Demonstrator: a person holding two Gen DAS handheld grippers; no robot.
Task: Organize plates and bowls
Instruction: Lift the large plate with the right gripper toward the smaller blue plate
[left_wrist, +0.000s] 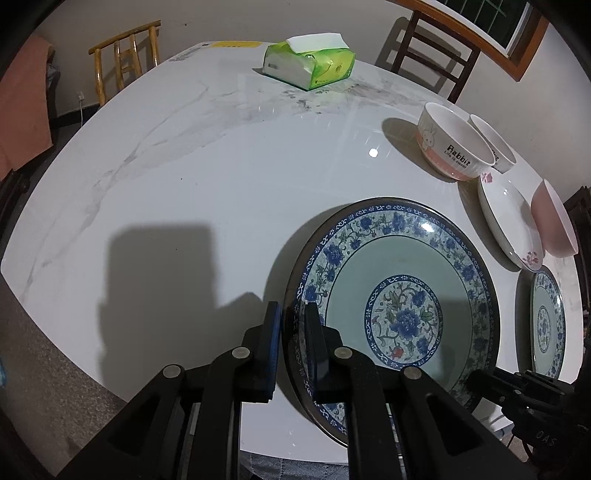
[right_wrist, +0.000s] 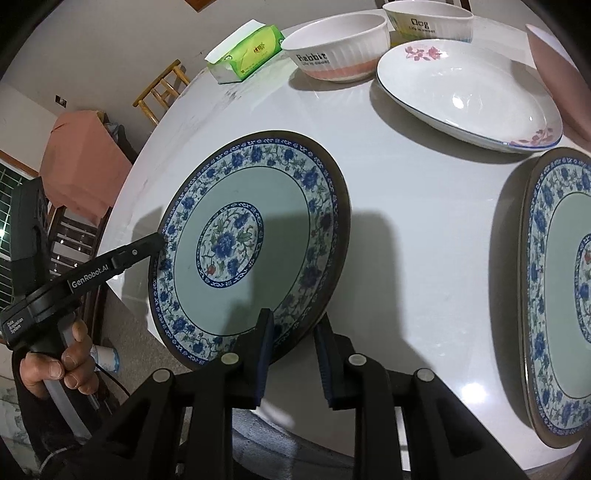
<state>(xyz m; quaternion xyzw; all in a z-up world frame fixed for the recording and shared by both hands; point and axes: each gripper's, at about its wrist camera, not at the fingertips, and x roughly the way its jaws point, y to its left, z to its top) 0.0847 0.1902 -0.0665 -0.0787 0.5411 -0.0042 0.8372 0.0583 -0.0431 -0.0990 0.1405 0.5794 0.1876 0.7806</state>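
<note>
Nearest the cameras, a round blue-and-white floral ceramic plate with a pale green well and dark rim (left_wrist: 397, 306) is gripped from two sides. The left gripper (left_wrist: 293, 314) has its blue-padded fingers clamped on the plate's left rim, one pad outside and one over the patterned border. The right gripper (right_wrist: 293, 326) straddles the plate's near right rim; its pads stand either side of the edge, the left one against the patterned face, and whether the right one touches is unclear. In the right wrist view the plate looks tilted, its right edge raised above the white marble-patterned round table (left_wrist: 177, 177). A person's hand (right_wrist: 61, 360) holds the left gripper's handle at the lower left.

Just right of this plate lies a second matching blue-and-white floral plate (right_wrist: 554, 295), flat and apart from it. Farther off sits a white oval dish with pink flowers (right_wrist: 469, 96), beside a pink bowl (left_wrist: 554, 221) at the right edge. Behind them stand a white-and-pink ribbed bowl marked "Rabbit" (left_wrist: 452, 146) and a white bowl marked "Dog" (right_wrist: 428, 22), close together. At the far side rests a green tissue pack (left_wrist: 308, 64).

Left of the held plate the tabletop is bare and broad. Wooden chairs (left_wrist: 125, 55) stand beyond the table's far edge against a pale wall.
</note>
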